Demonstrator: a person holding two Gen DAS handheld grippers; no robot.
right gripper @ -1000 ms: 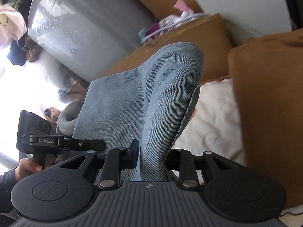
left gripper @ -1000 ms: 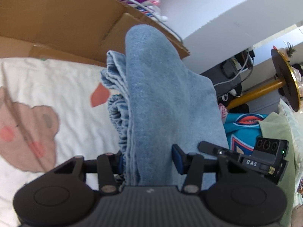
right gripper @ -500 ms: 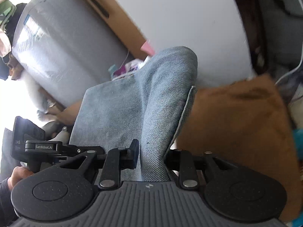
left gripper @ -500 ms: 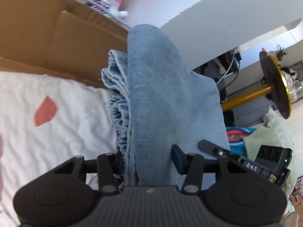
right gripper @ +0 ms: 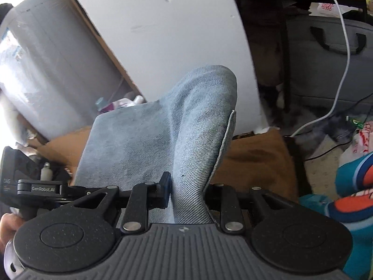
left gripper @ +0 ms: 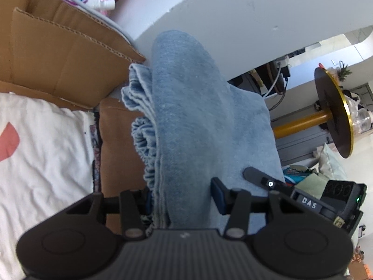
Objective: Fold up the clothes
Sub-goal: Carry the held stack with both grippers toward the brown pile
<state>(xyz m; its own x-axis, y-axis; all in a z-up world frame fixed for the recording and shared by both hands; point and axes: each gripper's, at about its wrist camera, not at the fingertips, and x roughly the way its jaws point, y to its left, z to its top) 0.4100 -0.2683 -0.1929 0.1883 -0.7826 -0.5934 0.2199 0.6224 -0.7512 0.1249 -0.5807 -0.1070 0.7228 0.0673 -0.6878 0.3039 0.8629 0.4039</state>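
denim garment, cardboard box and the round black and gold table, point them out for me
denim garment (left gripper: pixel 191 116), left wrist view, on the broad folded face above the jaws
cardboard box (left gripper: pixel 58 53), left wrist view, on its brown side flap
round black and gold table (left gripper: pixel 331 114), left wrist view, on the dark tabletop

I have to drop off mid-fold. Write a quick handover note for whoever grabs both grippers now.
Left gripper: shut on the bunched, layered end of the blue denim garment.
Right gripper: shut on another fold of it.
The denim is held up off the white bedding and brown cushion, spanning both grippers.
Done: garment partly folded, gripped at both ends.
Left: lay it down flat, finish folding.
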